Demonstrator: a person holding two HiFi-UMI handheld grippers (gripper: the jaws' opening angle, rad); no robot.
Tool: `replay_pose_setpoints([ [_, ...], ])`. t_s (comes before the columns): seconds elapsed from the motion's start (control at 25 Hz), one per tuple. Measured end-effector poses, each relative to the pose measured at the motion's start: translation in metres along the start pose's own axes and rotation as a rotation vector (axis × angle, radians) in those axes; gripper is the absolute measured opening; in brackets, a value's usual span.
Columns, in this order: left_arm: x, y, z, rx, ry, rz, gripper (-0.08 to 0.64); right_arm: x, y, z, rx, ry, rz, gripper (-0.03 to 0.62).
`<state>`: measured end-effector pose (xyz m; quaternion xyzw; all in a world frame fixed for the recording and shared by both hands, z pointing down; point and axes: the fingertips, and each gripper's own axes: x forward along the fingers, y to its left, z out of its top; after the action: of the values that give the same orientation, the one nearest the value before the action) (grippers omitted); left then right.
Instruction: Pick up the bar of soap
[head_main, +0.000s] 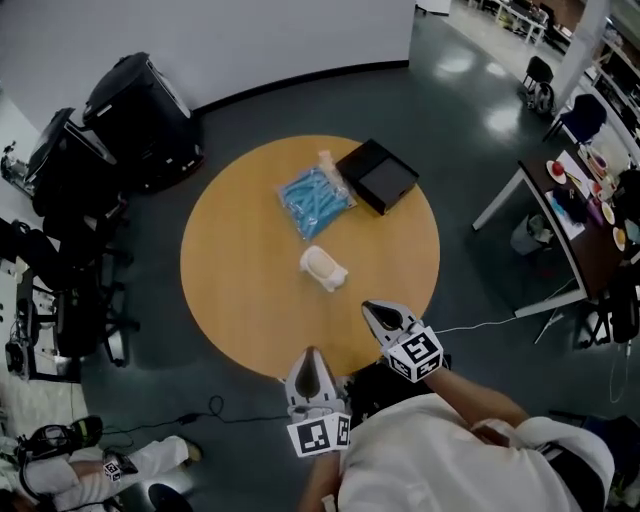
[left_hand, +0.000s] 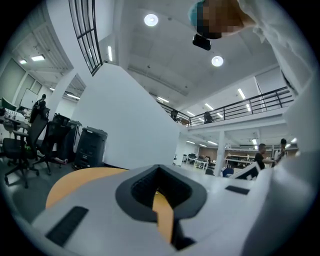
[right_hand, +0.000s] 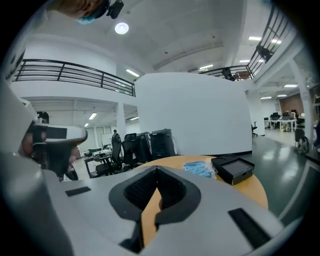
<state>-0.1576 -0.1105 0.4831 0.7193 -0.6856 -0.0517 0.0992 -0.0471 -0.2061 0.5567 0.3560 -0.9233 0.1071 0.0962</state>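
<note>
Holding the left gripper (head_main: 311, 356) just over the near rim of the round tan wooden surface (head_main: 240, 290), pointing towards its middle, jaws pressed together on nothing. Holding the right gripper (head_main: 373, 309) a little further in over that same near rim, angling towards the middle as well, jaws likewise closed and empty.

Standing on a dark grey floor (head_main: 460, 110) in a large open room, with bulky black hard cases (head_main: 140, 110) beyond the surface's far left side by a white wall, and black office chairs (head_main: 80, 290) off its left side.

Lying near the middle of the surface: the white bar of soap (head_main: 323, 268), untouched, ahead of both pairs of jaws, nearer the right pair than the left. Resting towards the surface's far edge: a clear packet of light-blue pieces (head_main: 315, 198) and, just beside it, a flat black box (head_main: 377, 176).
</note>
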Motion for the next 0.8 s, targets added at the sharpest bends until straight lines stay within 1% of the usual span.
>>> replay_pose_setpoints([
  [0.08, 0.016, 0.008, -0.001, -0.005, 0.004, 0.001, 0.006, 0.038, -0.011, -0.01, -0.012, 0.041, -0.001, 0.014],
  [0.2, 0.037, 0.017, -0.007, -0.028, 0.024, 0.006, 0.006, 0.09, -0.025, -0.037, -0.021, 0.134, 0.019, 0.015],
  [0.28, 0.052, 0.022, -0.011, -0.031, 0.044, 0.002, 0.006, 0.127, -0.034, -0.06, 0.015, 0.221, 0.043, 0.018],
  [0.36, 0.066, 0.031, -0.012, -0.025, 0.054, 0.001, 0.006, 0.164, -0.045, -0.083, 0.035, 0.313, 0.029, 0.022],
  [0.4, 0.072, 0.036, -0.013, -0.029, 0.059, 0.006, 0.006, 0.18, -0.051, -0.093, 0.019, 0.354, 0.016, 0.05],
  [0.48, 0.078, 0.045, -0.016, -0.045, 0.071, 0.027, 0.006, 0.205, -0.057, -0.117, -0.04, 0.442, 0.003, 0.195],
  [0.52, 0.08, 0.05, -0.018, -0.051, 0.076, 0.037, 0.006, 0.214, -0.059, -0.127, -0.074, 0.486, 0.001, 0.227],
  [0.64, 0.086, 0.06, -0.021, -0.057, 0.088, 0.055, 0.006, 0.236, -0.065, -0.144, -0.137, 0.571, -0.007, 0.248],
  [0.8, 0.091, 0.07, -0.023, -0.044, 0.111, 0.078, 0.006, 0.251, -0.074, -0.159, -0.159, 0.638, -0.014, 0.257],
])
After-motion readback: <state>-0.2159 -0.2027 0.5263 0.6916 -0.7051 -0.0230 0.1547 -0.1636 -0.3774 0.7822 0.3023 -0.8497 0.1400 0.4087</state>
